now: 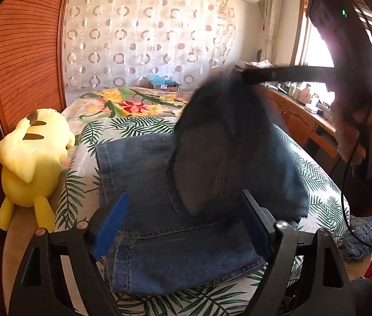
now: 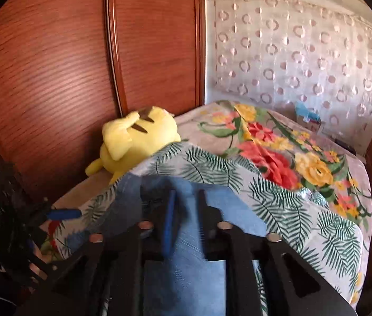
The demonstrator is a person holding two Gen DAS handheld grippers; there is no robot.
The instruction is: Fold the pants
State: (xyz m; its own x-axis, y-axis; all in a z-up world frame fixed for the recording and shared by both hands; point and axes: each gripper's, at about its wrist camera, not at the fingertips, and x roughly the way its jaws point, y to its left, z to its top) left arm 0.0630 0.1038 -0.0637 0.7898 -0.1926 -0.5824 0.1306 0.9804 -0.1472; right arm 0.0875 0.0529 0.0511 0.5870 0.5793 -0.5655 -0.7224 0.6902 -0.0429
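Note:
Blue jeans (image 1: 172,250) lie folded on the leaf-print bed sheet (image 1: 75,184). My left gripper (image 1: 186,223) hovers low over them, jaws wide open, blue pads on either side of the cloth and not pressing it. My right gripper (image 1: 244,75) is raised at the upper right, shut on one end of the jeans. That end hangs below it as a dark, blurred flap (image 1: 212,137). In the right wrist view denim (image 2: 186,276) fills the gap between the fingers of the right gripper (image 2: 186,197). A blue pad of the left gripper (image 2: 64,213) shows at the left.
A yellow plush toy (image 1: 33,158) lies at the bed's left edge against the wooden wardrobe (image 1: 27,52). A floral blanket (image 1: 133,102) covers the far half. A wooden cabinet (image 1: 291,113) runs along the right, and another denim garment (image 1: 362,234) lies off the bed's right side.

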